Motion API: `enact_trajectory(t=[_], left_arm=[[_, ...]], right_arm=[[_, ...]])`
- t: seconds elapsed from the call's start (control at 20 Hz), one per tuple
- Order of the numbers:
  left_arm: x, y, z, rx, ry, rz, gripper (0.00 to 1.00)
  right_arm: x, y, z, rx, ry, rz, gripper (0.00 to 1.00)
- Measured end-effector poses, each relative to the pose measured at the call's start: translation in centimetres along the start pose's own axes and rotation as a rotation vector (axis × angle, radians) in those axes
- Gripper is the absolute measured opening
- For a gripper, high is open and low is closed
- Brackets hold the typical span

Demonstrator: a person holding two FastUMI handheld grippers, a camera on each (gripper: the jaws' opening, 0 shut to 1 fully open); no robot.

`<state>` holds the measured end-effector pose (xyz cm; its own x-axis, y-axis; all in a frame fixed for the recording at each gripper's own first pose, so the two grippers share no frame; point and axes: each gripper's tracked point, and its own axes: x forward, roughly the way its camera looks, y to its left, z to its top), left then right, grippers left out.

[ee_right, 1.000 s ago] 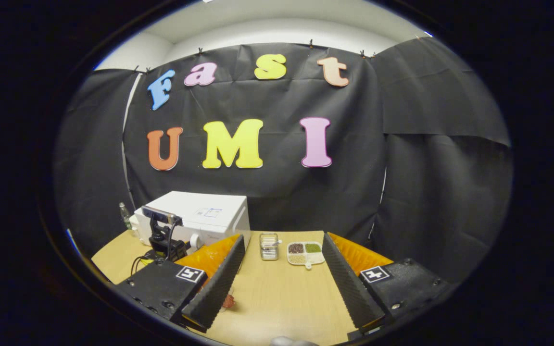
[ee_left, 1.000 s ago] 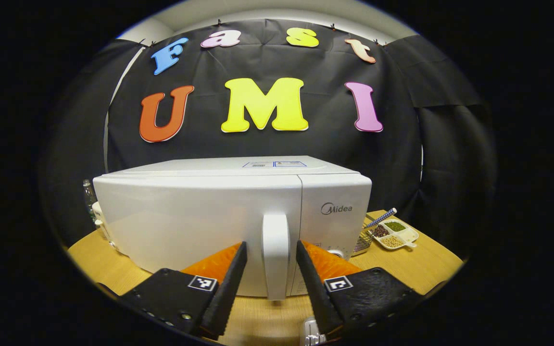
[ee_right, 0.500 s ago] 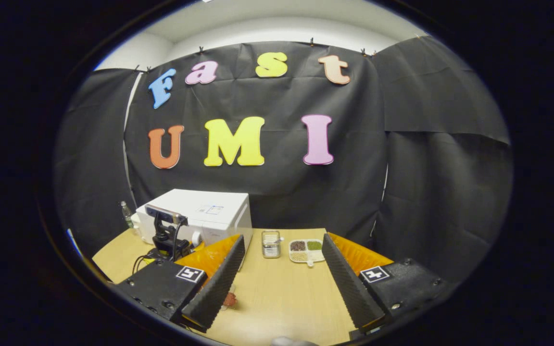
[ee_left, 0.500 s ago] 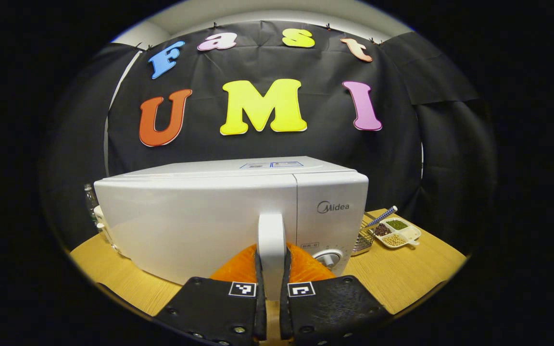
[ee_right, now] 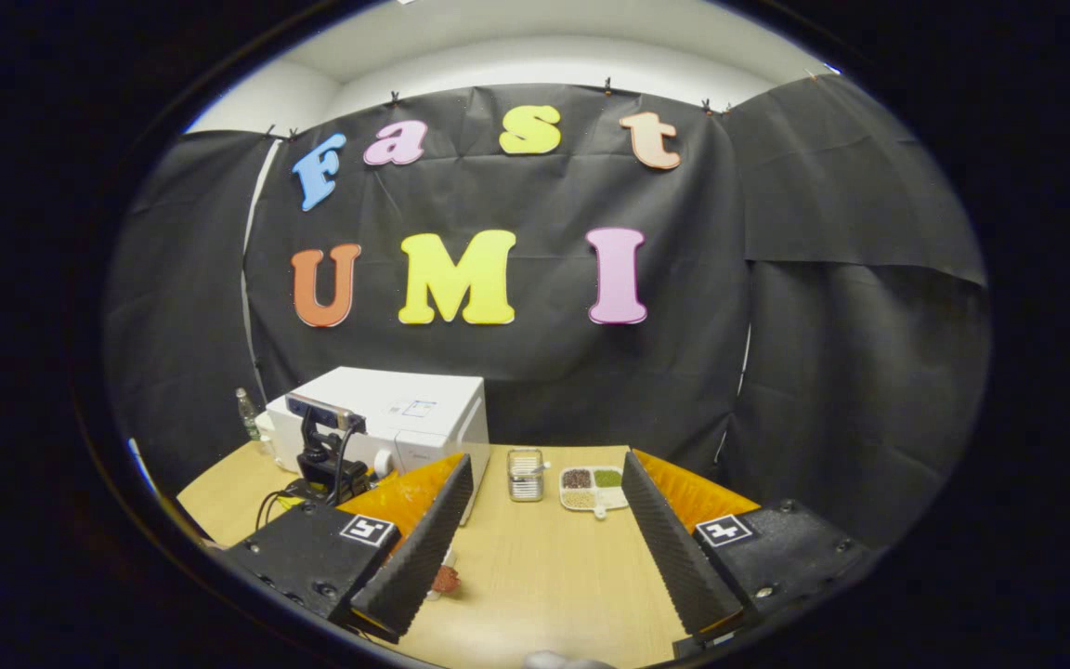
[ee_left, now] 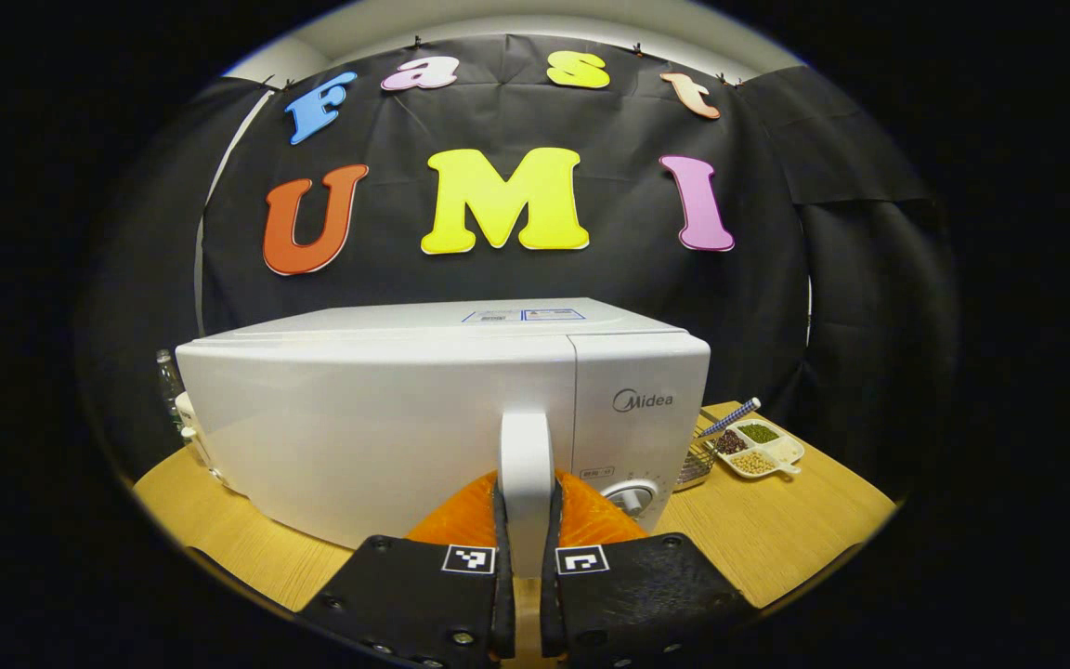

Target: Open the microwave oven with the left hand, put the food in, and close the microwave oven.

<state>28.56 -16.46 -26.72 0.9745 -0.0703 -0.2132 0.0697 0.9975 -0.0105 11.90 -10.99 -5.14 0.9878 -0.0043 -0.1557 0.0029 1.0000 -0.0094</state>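
Observation:
A white microwave oven [ee_left: 377, 418] stands on the wooden table [ee_left: 776, 530], close in front in the left gripper view. Its door looks closed. My left gripper [ee_left: 526, 520] is shut on the upright white door handle [ee_left: 526, 446], one finger on each side. In the right gripper view the microwave oven [ee_right: 405, 418] stands at the far left, with the left gripper [ee_right: 321, 455] in front of it. My right gripper [ee_right: 544, 548] hangs open over the table with nothing between its fingers. A small red piece of food [ee_right: 445, 580] lies on the table by its left finger.
To the right of the microwave stand a small metal basket [ee_right: 524, 474] and a white divided dish [ee_right: 593, 488] holding beans and grains. A clear bottle [ee_left: 168, 372] stands behind the microwave's left side. Black cloth walls close the booth at the back and right.
My left gripper has gone from open around the door handle to shut on it. The right gripper has barely moved.

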Motion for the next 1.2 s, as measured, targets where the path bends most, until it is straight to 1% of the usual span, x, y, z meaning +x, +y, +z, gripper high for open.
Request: enact_trajectory(t=[0.1, 0.15, 0.2, 0.25, 0.3, 0.35, 0.4, 0.45, 0.5, 0.55, 0.6, 0.65, 0.7, 0.75, 0.8, 0.85, 0.9, 0.95, 1.05, 1.15, 1.2], left_arm=[[-0.6, 0.0, -0.3, -0.01, 0.019, -0.003, 0.09], [-1.5, 0.1, -0.5, -0.009, 0.008, 0.0, 0.1], [-2.3, 0.2, -0.6, 0.004, 0.0, -0.004, 0.09], [-3.1, 0.2, -0.4, 0.022, -0.018, -0.011, 0.09], [-3.9, 0.5, -0.9, 0.016, -0.003, -0.019, 0.09], [-4.7, 0.7, -1.1, 0.004, -0.003, -0.033, 0.09], [-5.8, 0.9, -1.5, -0.005, 0.011, -0.042, 0.1], [-6.6, 1.1, -1.6, 0.004, 0.012, -0.048, 0.1], [-7.5, 1.4, -1.7, 0.013, 0.02, -0.045, 0.13], [-8.1, 1.7, -1.8, 0.019, 0.021, -0.039, 0.13], [-9.0, 2.1, -2.0, 0.02, 0.028, -0.033, 0.16], [-9.6, 2.7, -2.2, 0.027, 0.03, -0.01, 0.17], [-10.2, 3.4, -2.2, 0.033, 0.035, 0.013, 0.26], [-10.6, 4.4, -2.2, 0.037, 0.033, 0.037, 0.36], [-10.9, 5.1, -2.0, 0.026, 0.022, 0.052, 0.73], [-11.2, 5.8, -1.6, 0.018, 0.01, 0.065, 0.84], [-11.4, 5.8, -1.7, 0.012, 0.018, 0.049, 0.95], [-11.6, 5.8, -1.7, 0.02, 0.026, 0.041, 0.96], [-12.1, 6.1, -1.4, 0.048, 0.028, 0.049, 0.97], [-12.7, 6.4, -1.0, 0.053, 0.02, 0.051, 0.96], [-13.1, 6.6, -1.3, 0.053, 0.028, 0.051, 0.96]], right_arm=[[0.0, 0.3, 0.2, -0.002, -0.005, 0.004, 1.0], [0.0, 0.5, 0.2, -0.003, -0.006, 0.005, 0.95], [0.0, 0.5, 0.1, -0.014, -0.006, 0.002, 0.96], [0.0, 0.8, -0.1, -0.024, -0.005, 0.005, 1.0], [-0.1, 1.3, -0.3, -0.03, -0.003, 0.013, 1.0], [-0.2, 1.9, -0.4, -0.033, 0.0, 0.023, 0.95], [-0.2, 2.3, -0.7, -0.033, 0.002, 0.029, 0.96], [-0.3, 2.8, -0.7, -0.03, 0.003, 0.039, 1.0], [-0.5, 3.3, -0.8, -0.029, 0.004, 0.045, 1.0], [-0.7, 3.7, -0.8, -0.033, 0.0, 0.052, 1.0], [-1.0, 4.0, -0.6, -0.04, -0.006, 0.052, 1.0], [-1.2, 4.2, -0.5, -0.047, -0.012, 0.053, 1.0], [-1.4, 4.1, -0.5, -0.051, -0.017, 0.05, 0.96], [-1.7, 4.2, -0.4, -0.05, -0.021, 0.048, 0.96], [-2.0, 4.1, -0.5, -0.049, -0.023, 0.043, 1.0], [-2.3, 4.1, -0.5, -0.047, -0.022, 0.041, 1.0], [-2.5, 4.0, -0.7, -0.046, -0.021, 0.037, 1.0], [-2.8, 3.9, -0.7, -0.045, -0.021, 0.034, 1.0], [-3.1, 3.6, -0.9, -0.046, -0.02, 0.026, 1.0], [-3.4, 3.8, -1.1, -0.042, -0.013, 0.028, 1.0], [-3.5, 3.8, -1.2, -0.036, -0.009, 0.028, 0.96]])
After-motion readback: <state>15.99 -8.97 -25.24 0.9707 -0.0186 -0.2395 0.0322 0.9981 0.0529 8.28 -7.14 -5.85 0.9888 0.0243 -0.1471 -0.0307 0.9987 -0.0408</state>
